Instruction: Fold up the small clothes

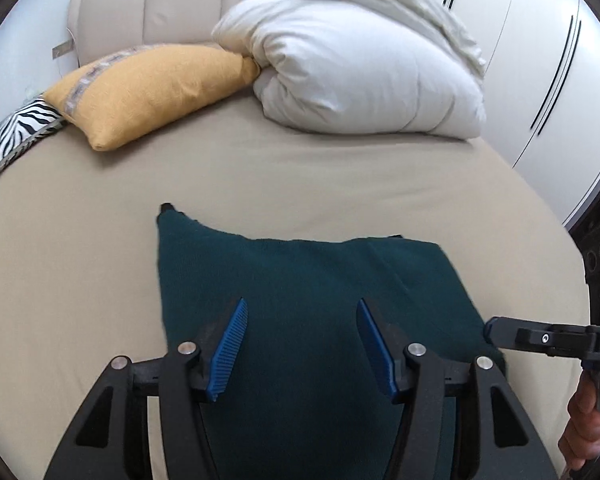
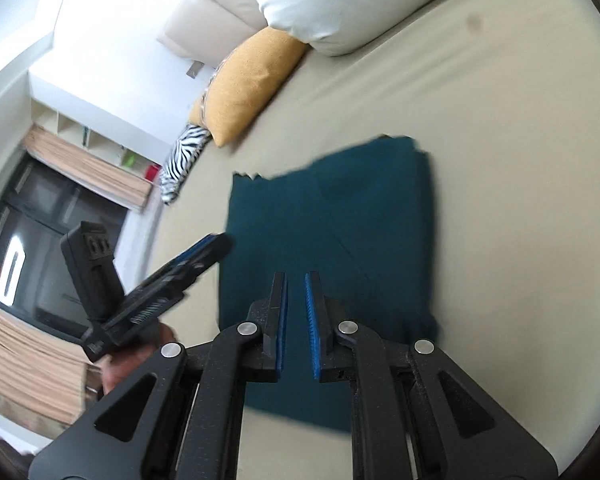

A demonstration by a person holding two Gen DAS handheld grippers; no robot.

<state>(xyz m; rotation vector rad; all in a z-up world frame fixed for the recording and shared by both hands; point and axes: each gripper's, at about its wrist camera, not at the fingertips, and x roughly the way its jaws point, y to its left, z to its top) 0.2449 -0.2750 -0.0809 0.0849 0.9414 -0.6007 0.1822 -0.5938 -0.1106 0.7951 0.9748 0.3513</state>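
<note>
Lies flat on the beige bed sheet (image 1: 80, 260), in the lower middle of the left wrist view: a dark green folded garment (image 1: 300, 272), roughly rectangular, with one corner poking up at its upper left. Hovers above it, pointing steeply down: the left tool (image 1: 302, 304), blue pads well apart, nothing between them, only the cloth showing below the gap. Reaches in level from the right edge of that view, tip at the garment's right border: the right tool (image 2: 295, 278), gripped at the lower right corner by the right hand (image 1: 584, 420), fingers curled round the handle. Shows in its own view as tilted down over the garment's lower half, pads nearly together with just a narrow slit between, clamped on nothing; contact between tip and cloth cannot be told. Appears at the left of the right wrist view, blurred: the left hand (image 2: 128, 360) under its tool, angled toward the garment's left edge. Sit along the top of the left wrist view, well apart from the garment: a yellow cushion (image 1: 152, 88), a bundled white duvet (image 1: 360, 72) touching it, and a zebra-print cushion (image 1: 16, 128) at the far left.
</note>
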